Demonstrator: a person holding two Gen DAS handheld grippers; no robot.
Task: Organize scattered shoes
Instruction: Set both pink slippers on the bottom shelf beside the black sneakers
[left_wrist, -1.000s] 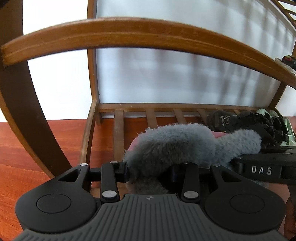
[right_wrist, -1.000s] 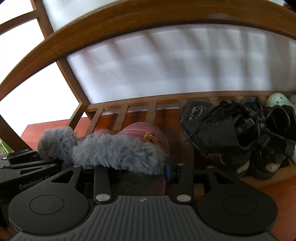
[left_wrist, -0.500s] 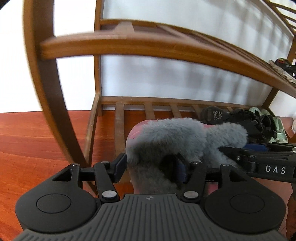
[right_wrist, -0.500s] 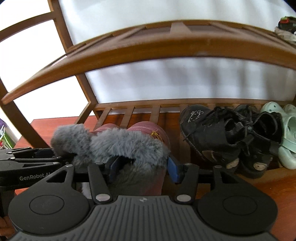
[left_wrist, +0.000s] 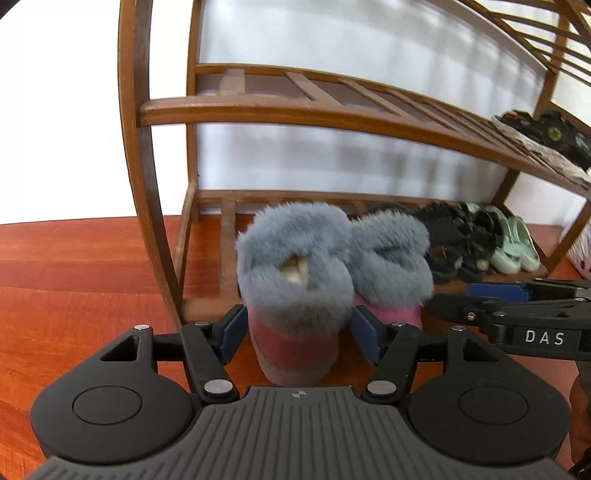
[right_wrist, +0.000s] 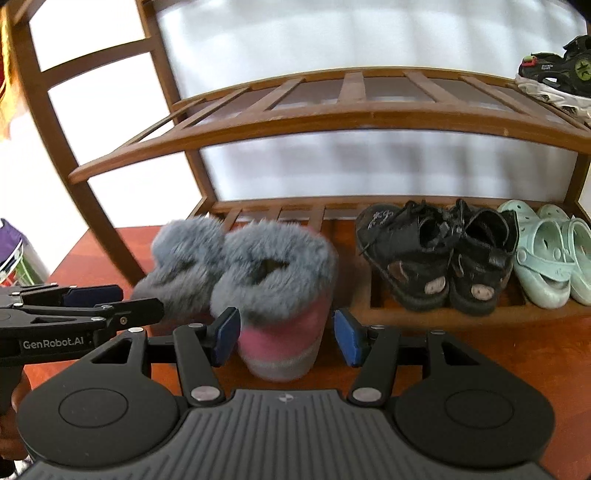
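My left hand-held gripper (left_wrist: 297, 334) is opening, pads clear on either side of the left pink boot (left_wrist: 295, 295) with its grey fur cuff. That boot stands upright at the left end of the wooden shoe rack's (right_wrist: 321, 114) bottom shelf, touching its twin, the right pink boot (right_wrist: 277, 291). My right hand-held gripper (right_wrist: 286, 334) sits wide around that one, not pressing (fur slightly blurred). Further right: black sandals (right_wrist: 436, 251), then mint clogs (right_wrist: 546, 254).
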